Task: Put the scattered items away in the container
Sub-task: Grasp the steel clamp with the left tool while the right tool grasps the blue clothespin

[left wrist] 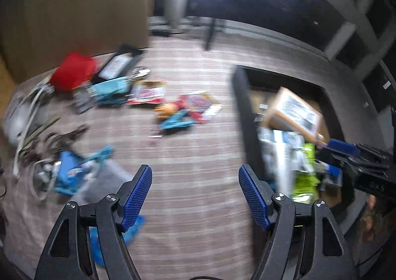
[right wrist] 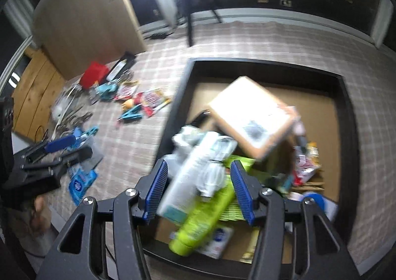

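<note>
Clutter lies scattered over a checked carpet [left wrist: 193, 156], and a black-walled container [right wrist: 346, 131] with a brown floor sits on it to the right. Inside the container a tan cardboard box [right wrist: 250, 116] leans tilted over a pile at the near side: a lime-green bottle [right wrist: 200, 220], a white packet [right wrist: 190, 176] and some red-and-white packaging [right wrist: 305, 168] to its right. The right tool [right wrist: 198, 191] hangs over this pile with its blue pads spread; the bottle and packet show between them, but blur hides whether either pad touches anything. The left tool [left wrist: 195, 196] is over bare carpet just left of the container, jaws wide apart and gripping nothing. Still loose on the carpet are a red bag [left wrist: 73, 73] by the far-left wall, a light-blue toy [left wrist: 111, 90] near it, a red and teal heap [left wrist: 183, 113] in the middle, and blue packets [left wrist: 71, 173] at the near left.
</note>
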Demonstrator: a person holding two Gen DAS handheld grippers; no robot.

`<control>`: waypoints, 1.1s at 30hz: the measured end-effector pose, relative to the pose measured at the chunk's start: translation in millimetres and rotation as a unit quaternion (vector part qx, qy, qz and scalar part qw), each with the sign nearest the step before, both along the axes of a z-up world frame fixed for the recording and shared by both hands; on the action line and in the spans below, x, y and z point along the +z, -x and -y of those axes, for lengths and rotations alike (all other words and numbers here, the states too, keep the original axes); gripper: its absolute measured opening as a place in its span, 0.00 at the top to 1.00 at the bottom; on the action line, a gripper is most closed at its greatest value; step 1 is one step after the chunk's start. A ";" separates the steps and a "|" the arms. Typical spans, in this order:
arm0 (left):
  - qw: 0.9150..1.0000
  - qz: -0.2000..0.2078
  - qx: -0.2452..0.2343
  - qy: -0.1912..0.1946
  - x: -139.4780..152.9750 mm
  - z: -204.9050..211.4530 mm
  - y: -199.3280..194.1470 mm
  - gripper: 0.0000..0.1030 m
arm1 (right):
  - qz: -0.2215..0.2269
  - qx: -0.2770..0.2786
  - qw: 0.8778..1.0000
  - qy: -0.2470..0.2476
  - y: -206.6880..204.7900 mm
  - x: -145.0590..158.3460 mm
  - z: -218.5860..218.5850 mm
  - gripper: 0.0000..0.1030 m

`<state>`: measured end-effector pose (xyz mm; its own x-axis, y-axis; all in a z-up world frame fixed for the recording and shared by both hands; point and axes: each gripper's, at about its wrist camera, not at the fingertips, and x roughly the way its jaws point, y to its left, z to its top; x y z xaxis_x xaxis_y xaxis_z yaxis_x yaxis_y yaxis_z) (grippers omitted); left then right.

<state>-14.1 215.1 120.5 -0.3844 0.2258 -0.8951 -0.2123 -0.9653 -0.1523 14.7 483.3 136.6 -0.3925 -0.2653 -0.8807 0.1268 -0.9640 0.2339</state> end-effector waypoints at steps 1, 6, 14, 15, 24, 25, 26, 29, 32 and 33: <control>1.000 0.001 0.007 0.002 -1.6 12.4 2.5 0.32 | 0.002 0.007 1.000 0.001 1.2 -0.9 10.1 0.49; 0.998 0.013 0.057 0.003 -10.8 83.9 18.6 0.33 | 0.007 0.022 1.000 -0.003 8.7 -2.7 54.4 0.49; 0.992 0.048 0.113 -0.010 -33.3 169.6 53.9 0.41 | 0.031 0.020 0.999 0.014 33.2 -10.2 117.0 0.49; 0.992 0.054 0.116 -0.012 -37.7 176.1 59.4 0.41 | 0.036 0.018 0.999 0.018 38.0 -12.5 122.7 0.49; 0.987 0.094 0.132 -0.020 -66.7 202.4 99.2 0.41 | 0.084 0.046 0.995 0.010 93.8 -45.2 171.0 0.49; 0.986 0.099 0.131 -0.019 -70.3 202.2 103.5 0.41 | 0.090 0.052 0.995 0.006 99.8 -49.0 174.6 0.48; 0.986 0.102 0.129 -0.020 -73.2 202.0 106.6 0.41 | 0.094 0.057 0.994 0.002 104.4 -52.1 177.1 0.46; 0.986 0.109 0.129 -0.014 -80.7 201.9 114.7 0.41 | 0.106 0.066 0.992 -0.011 117.7 -60.1 182.9 0.45; 0.985 0.118 0.124 -0.008 -87.8 202.1 119.1 0.43 | 0.116 0.078 0.990 -0.014 126.2 -65.6 185.8 0.45; 0.985 0.121 0.121 -0.004 -90.0 201.5 120.5 0.43 | 0.118 0.083 0.989 -0.015 128.3 -67.0 186.6 0.45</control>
